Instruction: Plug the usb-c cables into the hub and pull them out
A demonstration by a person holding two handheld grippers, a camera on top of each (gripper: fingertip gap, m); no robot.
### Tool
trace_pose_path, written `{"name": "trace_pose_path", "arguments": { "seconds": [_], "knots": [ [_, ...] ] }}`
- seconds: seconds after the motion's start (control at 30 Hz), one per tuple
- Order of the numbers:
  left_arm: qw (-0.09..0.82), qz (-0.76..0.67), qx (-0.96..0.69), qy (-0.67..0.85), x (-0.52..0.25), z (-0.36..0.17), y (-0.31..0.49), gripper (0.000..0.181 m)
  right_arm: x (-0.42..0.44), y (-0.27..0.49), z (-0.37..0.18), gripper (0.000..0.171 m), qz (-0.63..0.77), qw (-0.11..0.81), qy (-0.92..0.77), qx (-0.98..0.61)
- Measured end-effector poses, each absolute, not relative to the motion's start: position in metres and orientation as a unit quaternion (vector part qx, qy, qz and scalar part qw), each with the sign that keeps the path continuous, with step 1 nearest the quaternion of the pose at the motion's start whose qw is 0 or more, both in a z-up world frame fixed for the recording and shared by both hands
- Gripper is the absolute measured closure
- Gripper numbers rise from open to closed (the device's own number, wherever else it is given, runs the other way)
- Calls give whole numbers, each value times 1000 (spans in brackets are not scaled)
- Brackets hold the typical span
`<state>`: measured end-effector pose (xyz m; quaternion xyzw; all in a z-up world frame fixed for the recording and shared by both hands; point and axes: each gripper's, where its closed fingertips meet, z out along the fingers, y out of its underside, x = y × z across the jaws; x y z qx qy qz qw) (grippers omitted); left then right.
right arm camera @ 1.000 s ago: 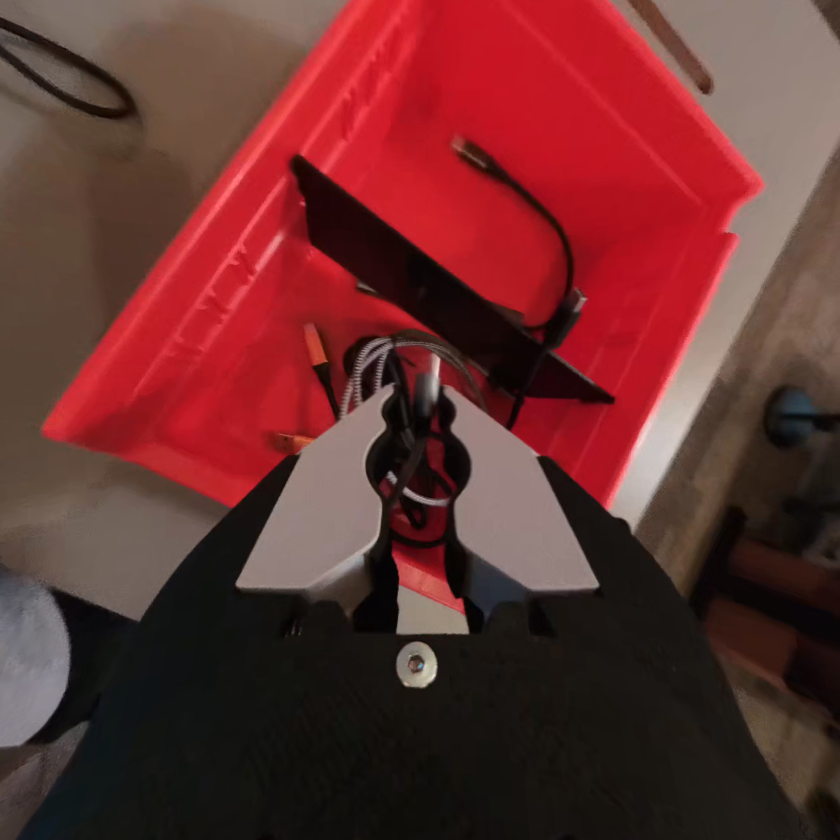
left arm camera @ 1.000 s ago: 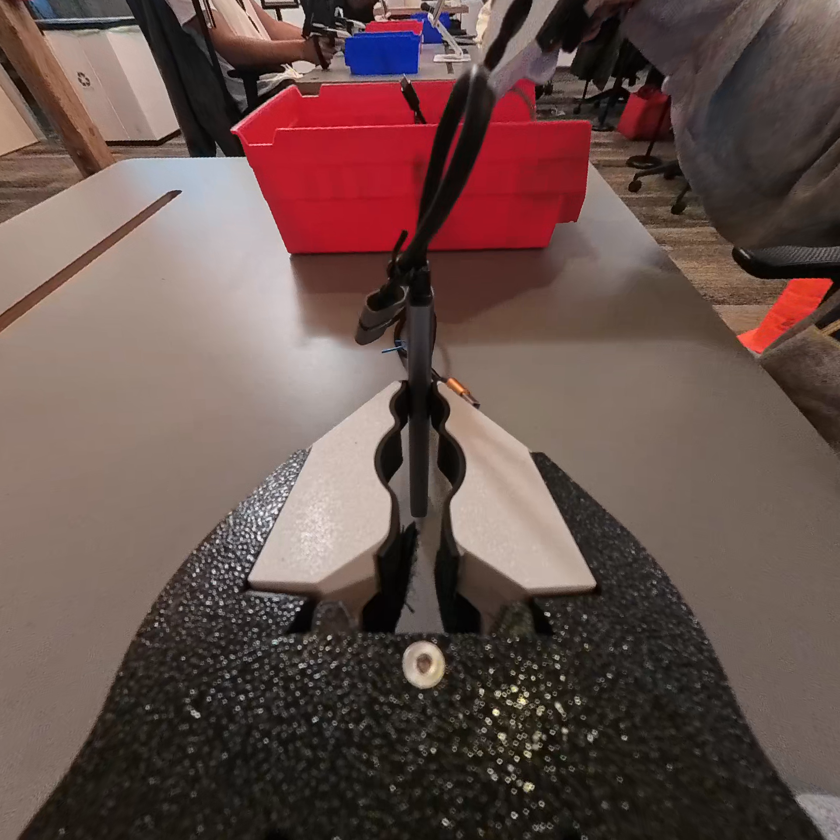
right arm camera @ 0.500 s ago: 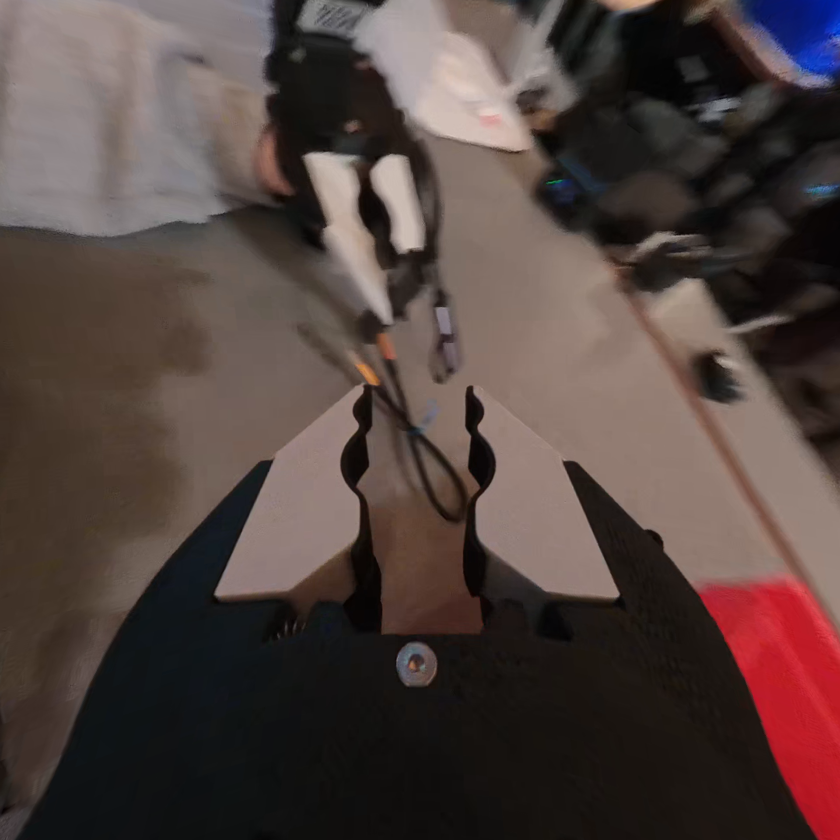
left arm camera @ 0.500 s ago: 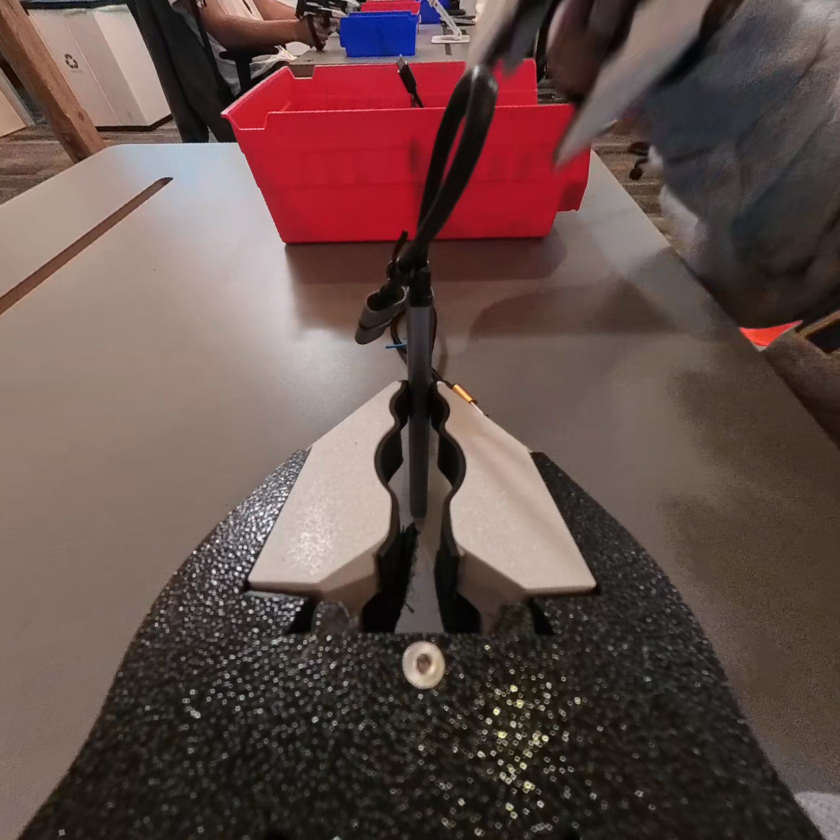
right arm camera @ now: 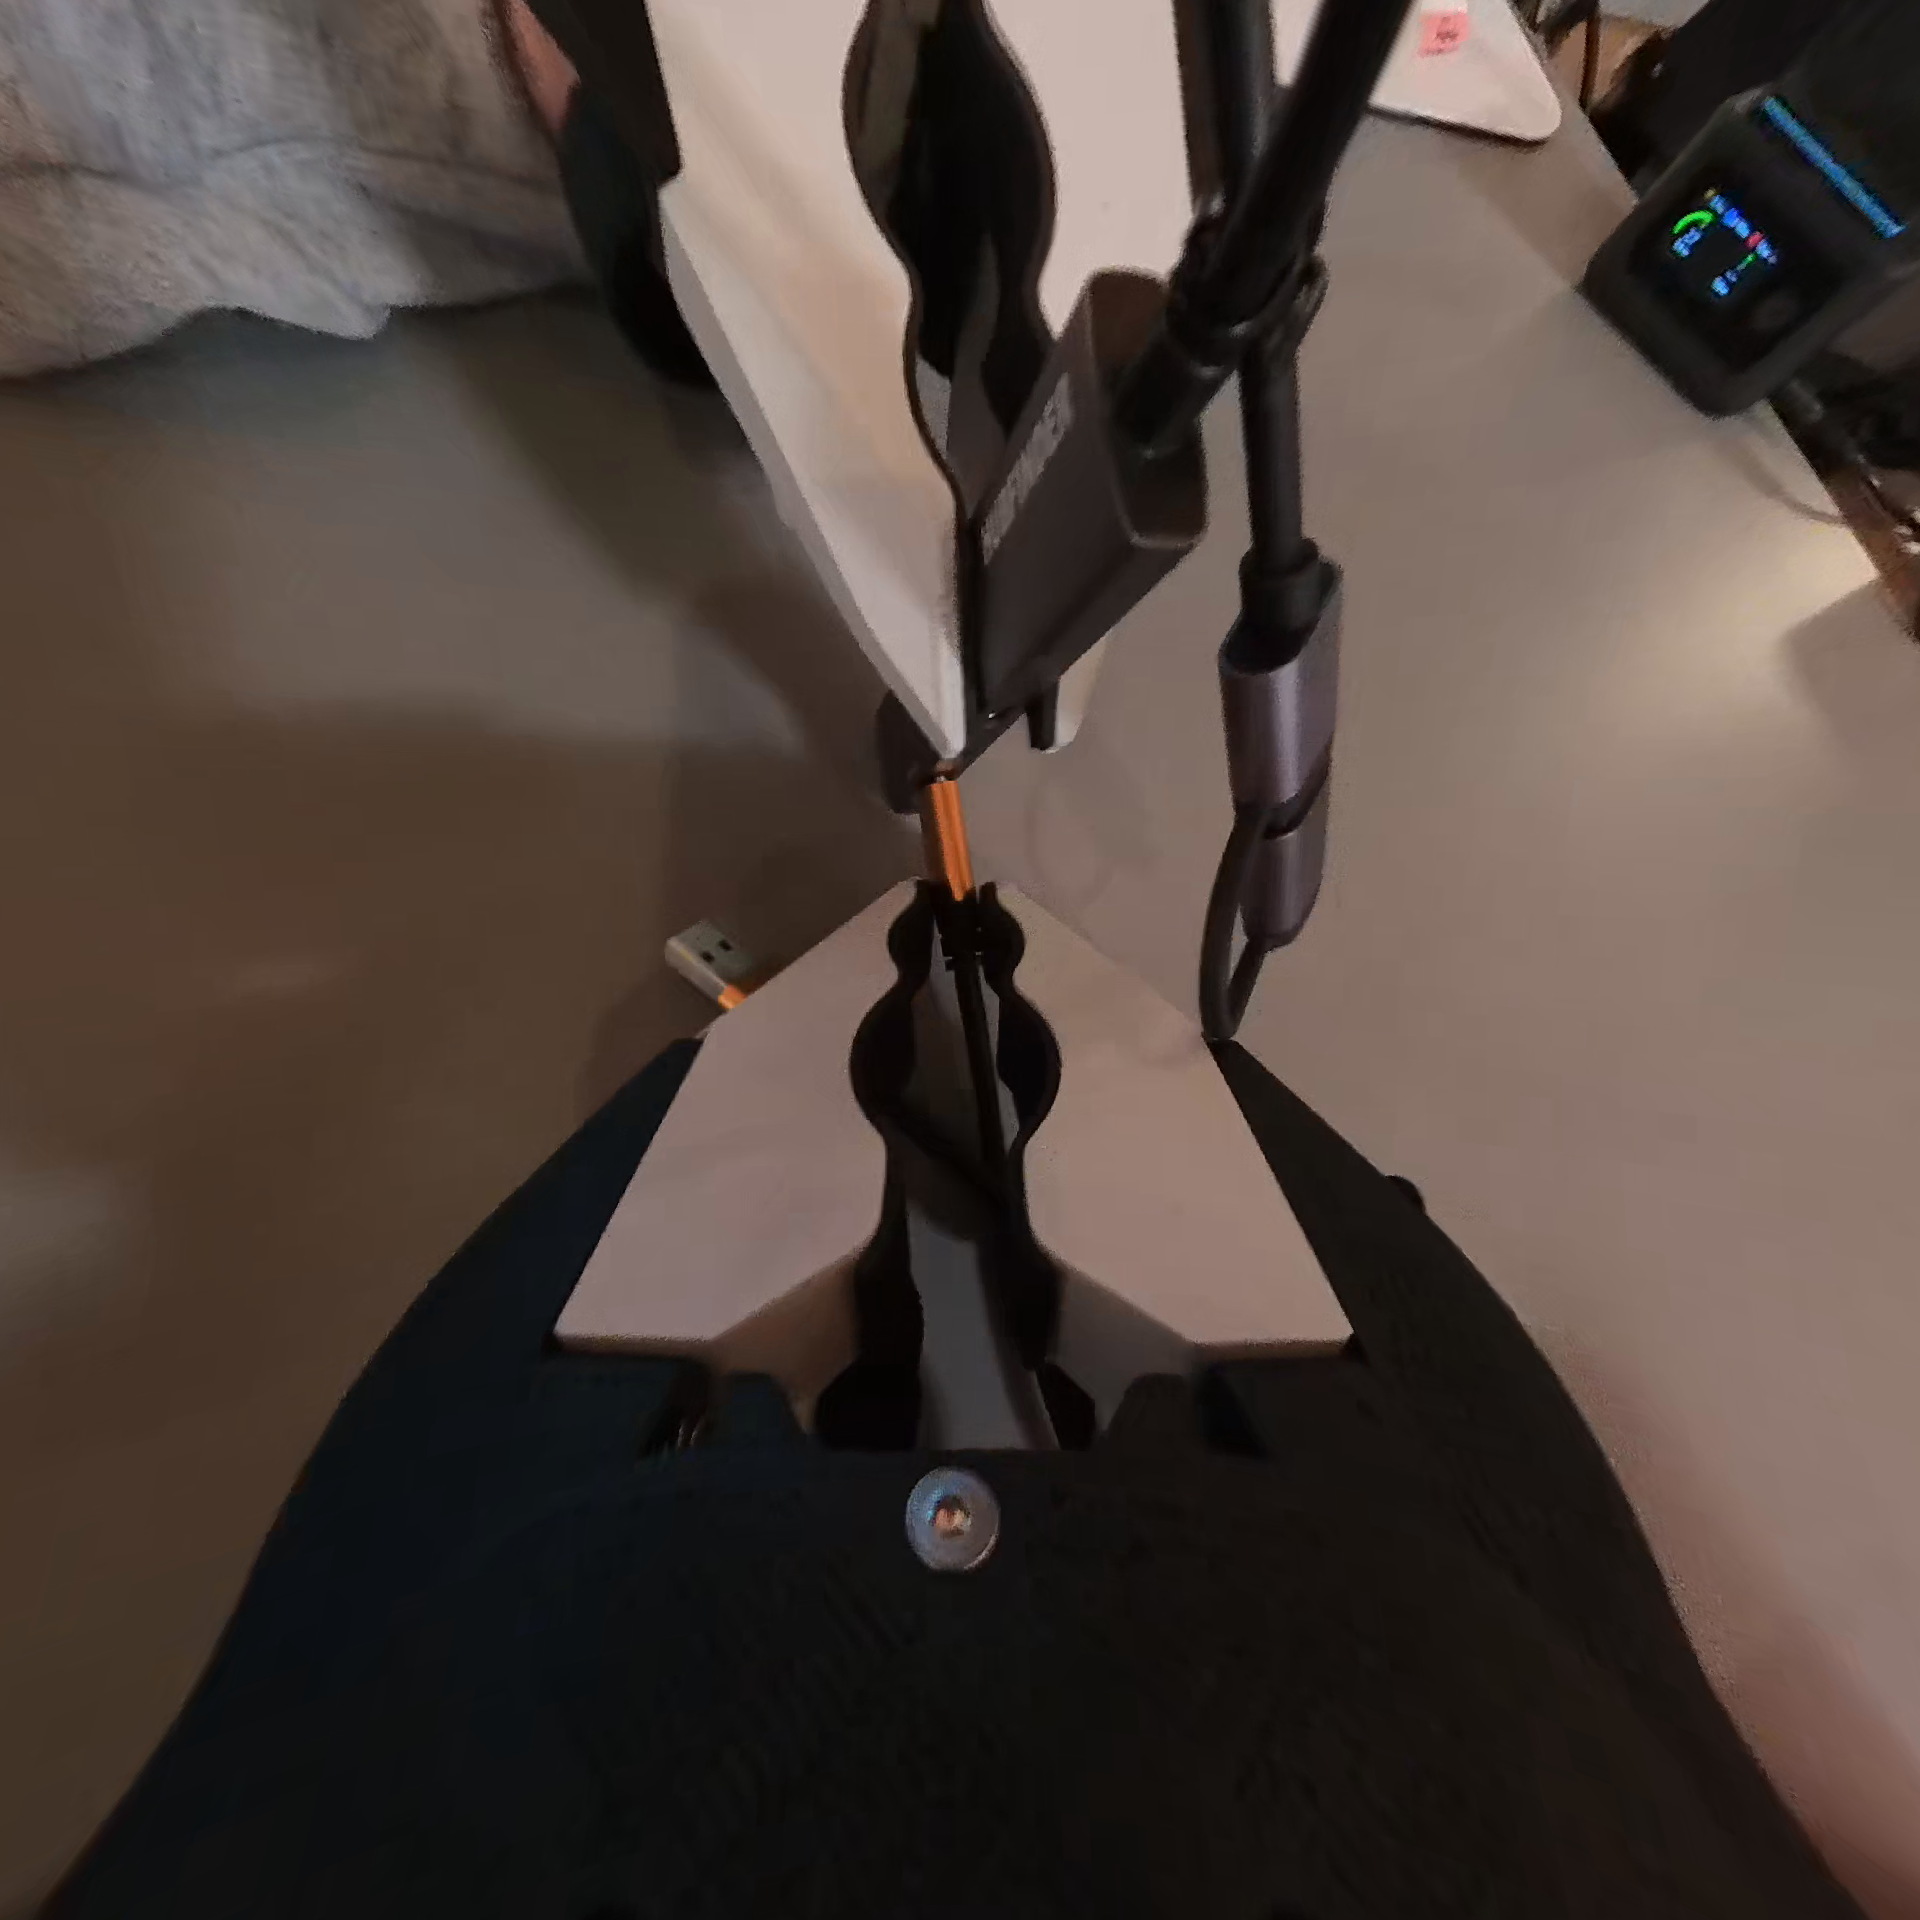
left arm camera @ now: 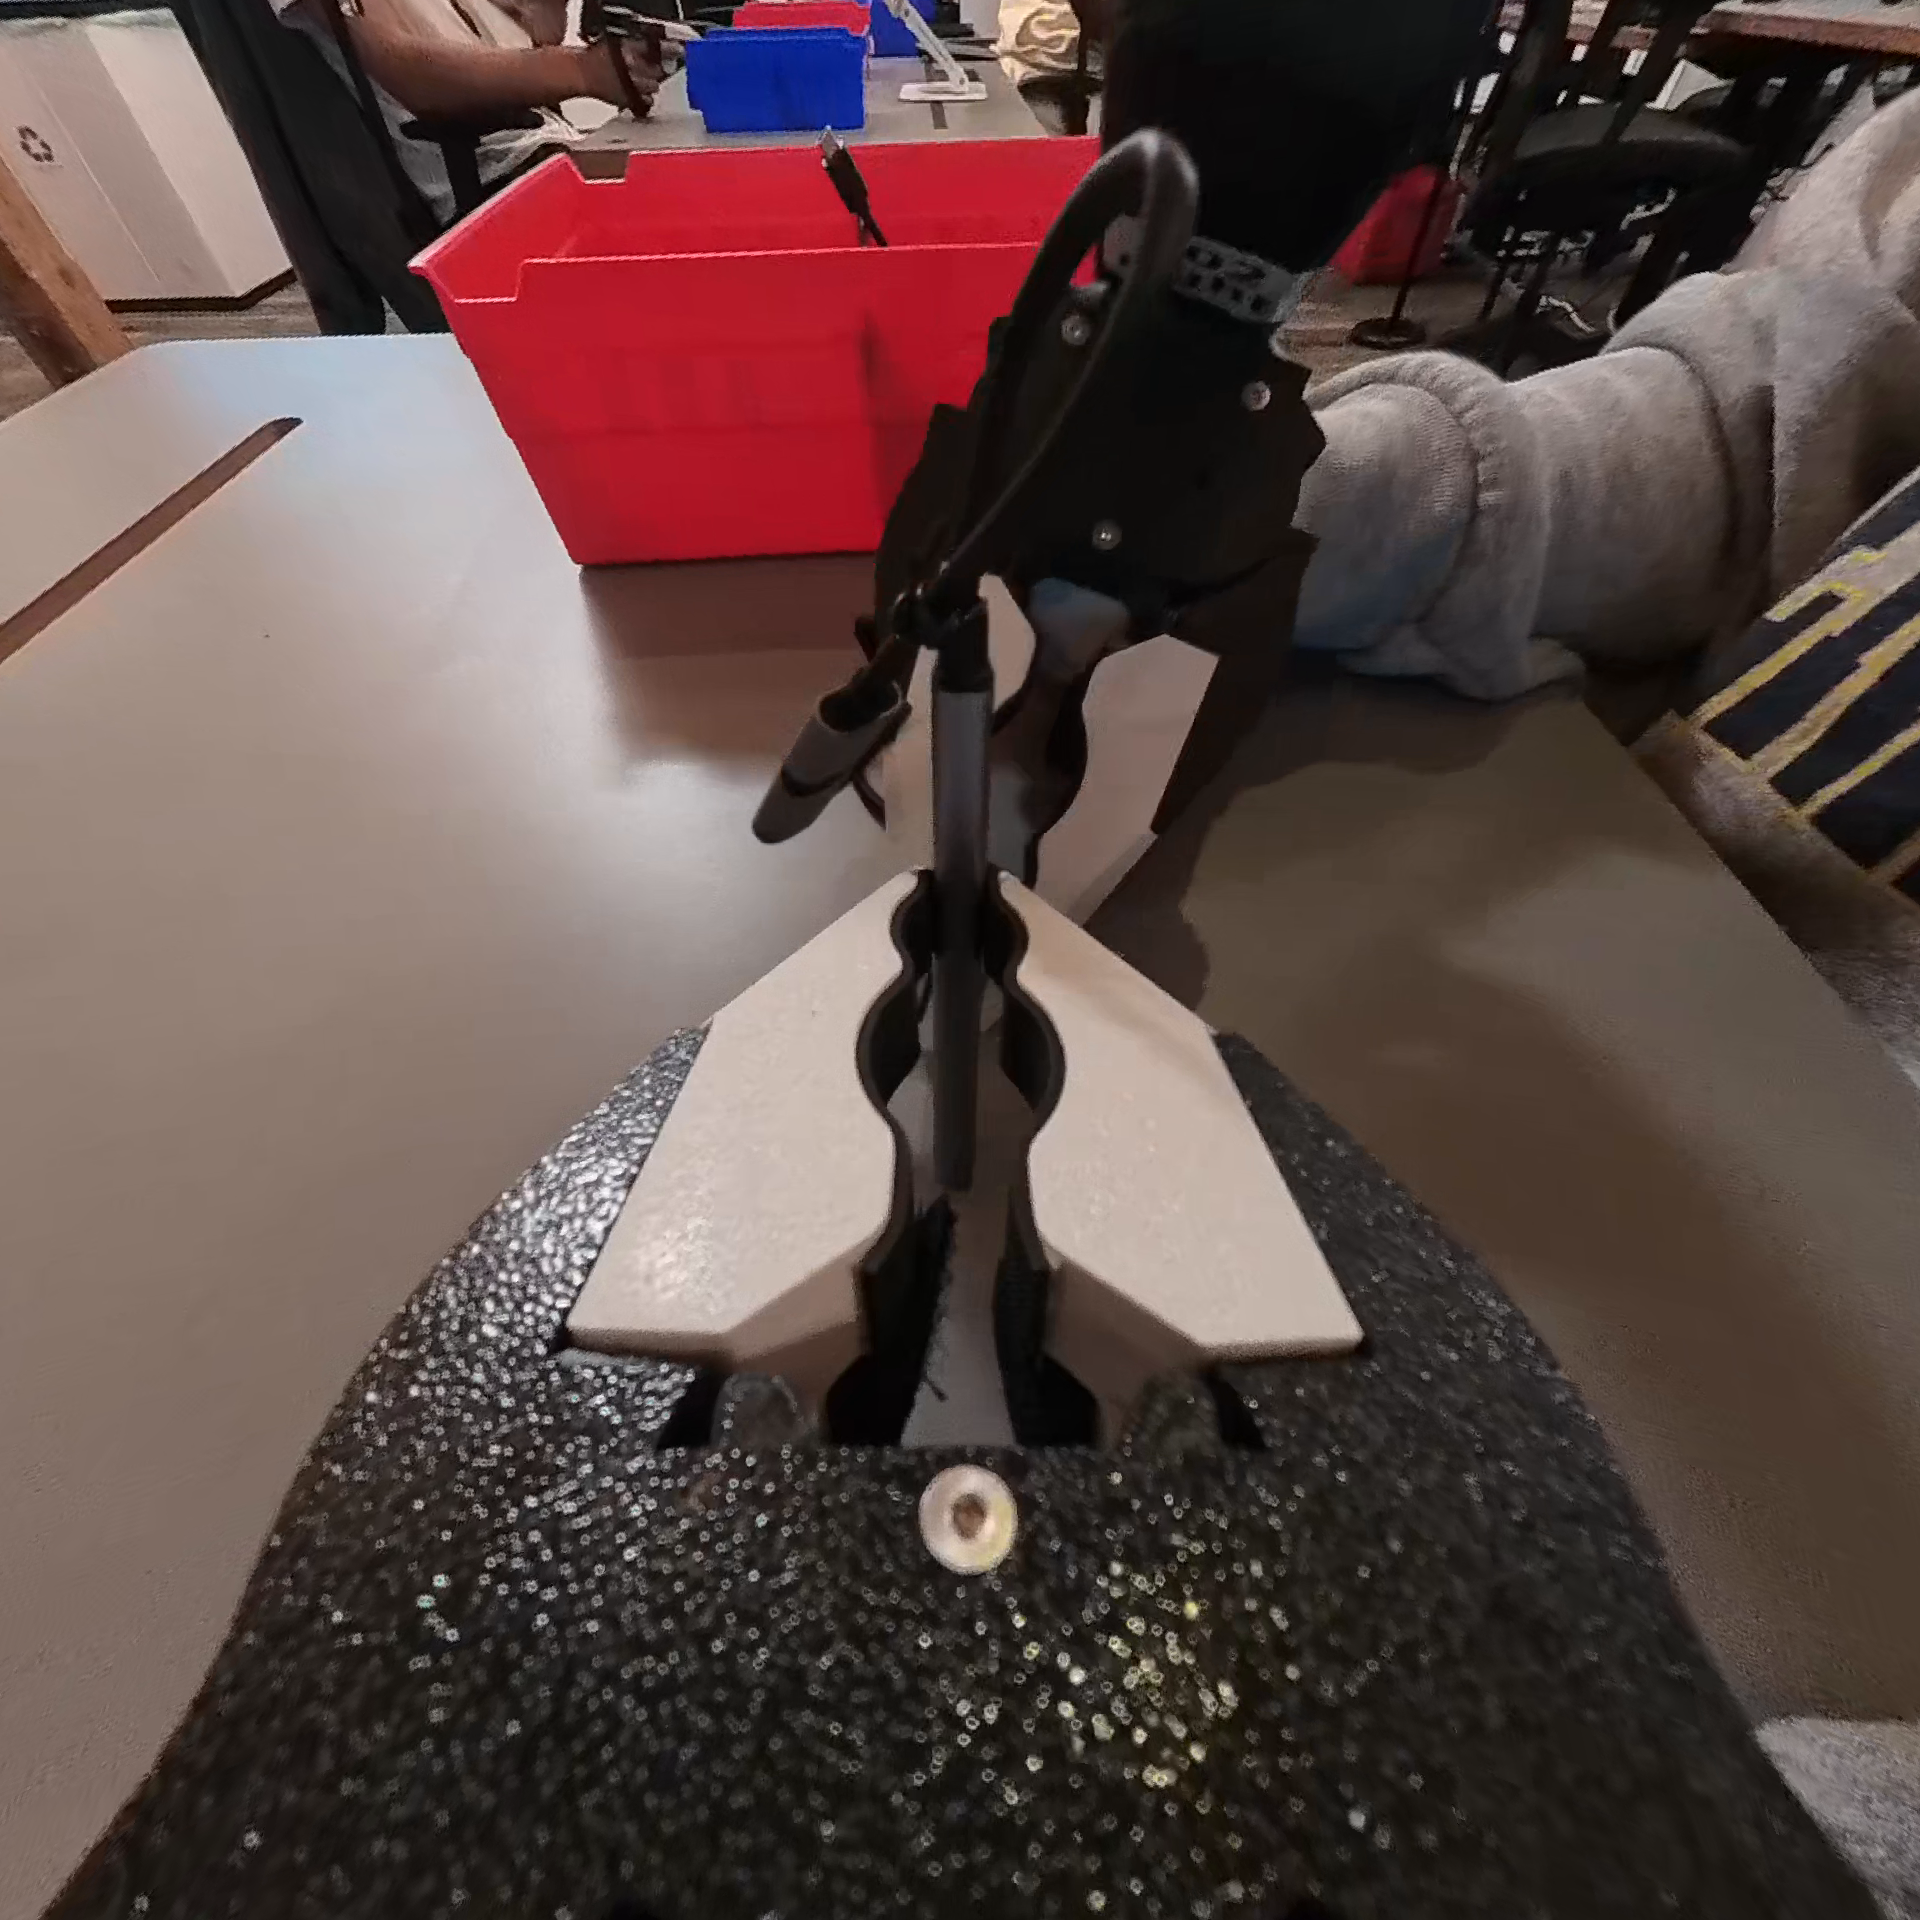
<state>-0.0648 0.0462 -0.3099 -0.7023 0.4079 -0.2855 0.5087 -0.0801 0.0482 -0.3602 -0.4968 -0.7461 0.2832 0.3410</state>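
Observation:
My left gripper (left arm camera: 958, 896) is shut on the thin grey hub (left arm camera: 956, 1039), held edge-on above the brown table (left arm camera: 364, 831). The hub's own black cable loops upward, and its grey plug (left arm camera: 831, 748) dangles at the left. In the right wrist view the hub (right arm camera: 1070, 520) sits between the left gripper's white fingers (right arm camera: 810, 364). My right gripper (right arm camera: 951, 902) faces it, shut on a black cable with an orange USB-C plug (right arm camera: 948, 836). The plug's tip meets the hub's lower end. I cannot tell how deep it sits. The cable's other plug (right arm camera: 712, 961) lies on the table.
A red bin (left arm camera: 727, 416) with cables stands at the far side of the table. The right gripper's black body (left arm camera: 1132, 457) and a grey sleeve (left arm camera: 1558, 499) fill the right side. A small black device with a lit screen (right arm camera: 1756, 260) stands at the far right. The hub's dangling plug (right arm camera: 1278, 707) hangs beside my right fingers. The tips of one gripper are about 5 centimeters away from the tips of the other.
My right gripper left the red bin, let go of the cable bundle, swung over open, and has now shut on the orange-tipped cable at the hub. My left gripper kept holding the hub.

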Motion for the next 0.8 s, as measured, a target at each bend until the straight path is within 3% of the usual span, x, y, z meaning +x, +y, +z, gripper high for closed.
{"name": "trace_pose_path", "arguments": {
  "seconds": [0.1, 0.13, 0.23, 0.8],
  "knots": [
    [508, -262, -711, 410, -69, -314, 48, 171, -76, 49, -358, 165, 268, 366, -753, -476],
    [500, -232, -724, 415, -73, -322, 52, 150, -74, 50, -358, 166, 259, 378, -755, -470],
    [475, -178, -722, 472, -69, -340, 47, 173, -68, 56, -357, 166, 223, 416, -759, -447],
    [543, -28, -673, 501, -69, -340, 48, 175, -66, 64, -348, 165, 111, 547, -745, -365]
  ]
}}
